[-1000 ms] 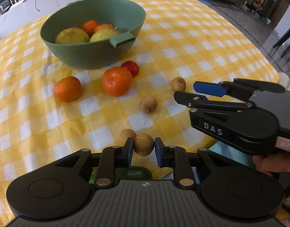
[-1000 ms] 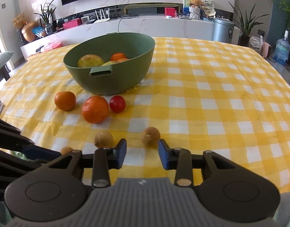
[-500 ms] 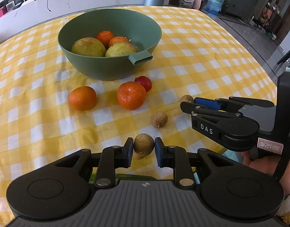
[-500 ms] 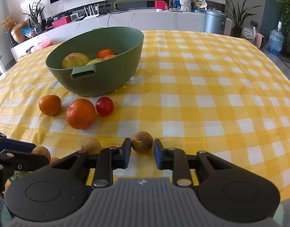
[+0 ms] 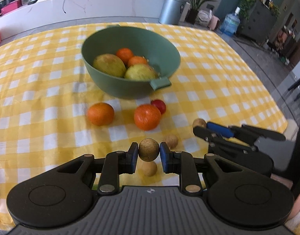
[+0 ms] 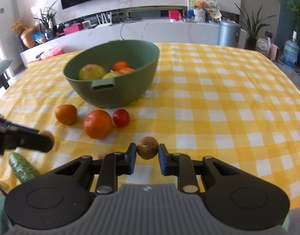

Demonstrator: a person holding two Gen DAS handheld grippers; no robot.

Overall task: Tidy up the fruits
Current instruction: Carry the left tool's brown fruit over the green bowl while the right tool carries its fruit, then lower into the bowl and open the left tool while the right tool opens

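Between the blue pads of my left claw (image 5: 149, 152) sits a small brown fruit (image 5: 149, 149), pinched tight and lifted off the checked surface (image 5: 218, 74). My right claw (image 6: 147, 154) is pressed onto a second brown fruit (image 6: 147, 147), which it has only now closed on. Ahead stands the green bowl (image 5: 118, 87), holding pears and oranges. Just before it lie two oranges (image 5: 100, 114) and a red fruit (image 5: 159, 106). A cucumber (image 6: 22, 167) lies at the near edge.

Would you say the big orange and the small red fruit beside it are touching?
Cannot tell. In both wrist views the big orange overlaps the red fruit, hiding any gap.
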